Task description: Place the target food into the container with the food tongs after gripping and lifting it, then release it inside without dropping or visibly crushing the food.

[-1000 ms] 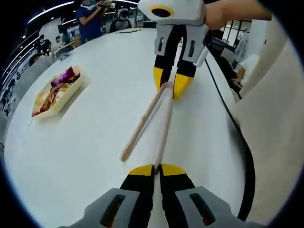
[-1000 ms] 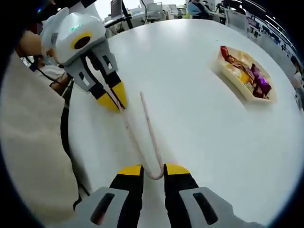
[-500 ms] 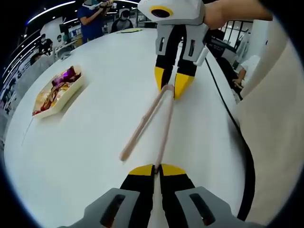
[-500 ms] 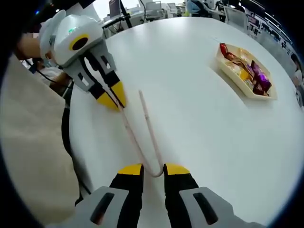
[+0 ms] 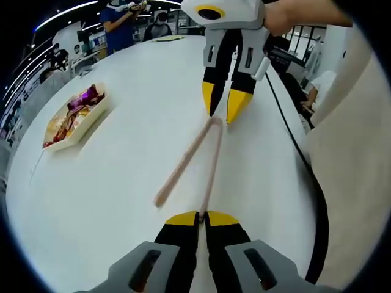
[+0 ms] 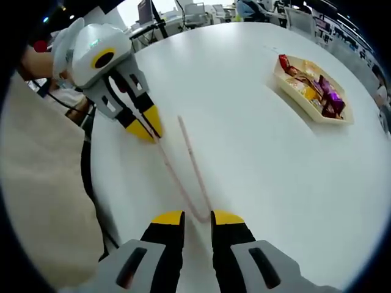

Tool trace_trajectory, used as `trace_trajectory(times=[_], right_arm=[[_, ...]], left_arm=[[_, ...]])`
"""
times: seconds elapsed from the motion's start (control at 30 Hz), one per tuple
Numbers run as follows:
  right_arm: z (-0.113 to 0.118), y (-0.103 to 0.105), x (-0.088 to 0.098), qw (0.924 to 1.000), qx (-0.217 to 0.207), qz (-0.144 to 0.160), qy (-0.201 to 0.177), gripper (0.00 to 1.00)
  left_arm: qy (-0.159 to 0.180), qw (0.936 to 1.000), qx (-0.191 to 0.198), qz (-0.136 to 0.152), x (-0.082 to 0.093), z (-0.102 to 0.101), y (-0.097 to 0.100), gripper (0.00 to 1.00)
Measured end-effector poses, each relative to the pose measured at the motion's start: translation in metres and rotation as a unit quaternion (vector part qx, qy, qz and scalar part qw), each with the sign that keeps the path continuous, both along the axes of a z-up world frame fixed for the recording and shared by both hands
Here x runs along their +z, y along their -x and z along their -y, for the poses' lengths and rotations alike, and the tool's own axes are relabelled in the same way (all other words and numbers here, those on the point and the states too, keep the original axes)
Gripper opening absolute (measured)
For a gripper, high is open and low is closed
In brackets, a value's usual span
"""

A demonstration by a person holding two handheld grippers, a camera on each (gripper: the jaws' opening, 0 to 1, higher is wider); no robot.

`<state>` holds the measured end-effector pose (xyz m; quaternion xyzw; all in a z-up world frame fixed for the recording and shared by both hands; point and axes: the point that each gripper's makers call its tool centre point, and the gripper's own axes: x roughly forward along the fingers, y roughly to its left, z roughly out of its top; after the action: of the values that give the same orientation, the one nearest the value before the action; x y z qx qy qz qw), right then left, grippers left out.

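Observation:
Pale pink food tongs (image 5: 211, 159) lie in a V on the white round table (image 5: 122, 183). My left gripper (image 5: 200, 217) is shut on the tip of one tong arm; the other arm's tip (image 5: 160, 200) rests free on the table. My right gripper (image 5: 223, 108) stands open just past the tongs' bend, jaws on either side of it and not touching. In the right gripper view the bend (image 6: 199, 215) sits right at the tips of my right gripper (image 6: 197, 218), and my left gripper (image 6: 146, 129) holds the far arm. A beige tray of wrapped food (image 5: 73, 116) (image 6: 311, 88) lies apart.
A black cable (image 5: 308, 183) runs along the table's edge beside the person's beige clothing (image 5: 354, 152). A person in blue (image 5: 116, 27) stands beyond the far side of the table. Office desks and chairs (image 6: 305, 18) lie behind.
My right gripper has drawn back a little from the tongs' bend, which earlier sat deeper between its jaws. The left gripper and the tongs have stayed put.

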<state>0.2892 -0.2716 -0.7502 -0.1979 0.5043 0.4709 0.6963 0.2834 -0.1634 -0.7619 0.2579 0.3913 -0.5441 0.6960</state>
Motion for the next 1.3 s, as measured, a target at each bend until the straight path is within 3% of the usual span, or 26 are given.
trace_trajectory(times=[0.47,0.77,1.0,1.2,1.3], right_arm=[[0.004,0.006,0.002,0.9997,-0.020,-0.005,-0.010,0.18],[0.003,0.011,0.003,0.9994,-0.031,-0.007,-0.017,0.19],[0.005,0.009,0.006,0.9987,-0.044,-0.004,-0.025,0.22],[0.008,0.008,0.011,0.9971,-0.065,0.000,-0.038,0.29],[0.011,0.008,0.017,0.9949,-0.087,-0.003,-0.050,0.29]], left_arm=[[0.002,0.9999,0.013,0.000,0.000,-0.002,0.000,0.04],[0.002,0.9999,0.015,0.002,0.000,-0.008,0.003,0.10],[0.008,0.9996,0.024,0.011,0.002,-0.009,0.001,0.21],[0.017,0.9989,0.039,0.021,0.010,-0.013,-0.001,0.27],[0.033,0.9972,0.062,0.028,0.025,-0.015,-0.003,0.28]])
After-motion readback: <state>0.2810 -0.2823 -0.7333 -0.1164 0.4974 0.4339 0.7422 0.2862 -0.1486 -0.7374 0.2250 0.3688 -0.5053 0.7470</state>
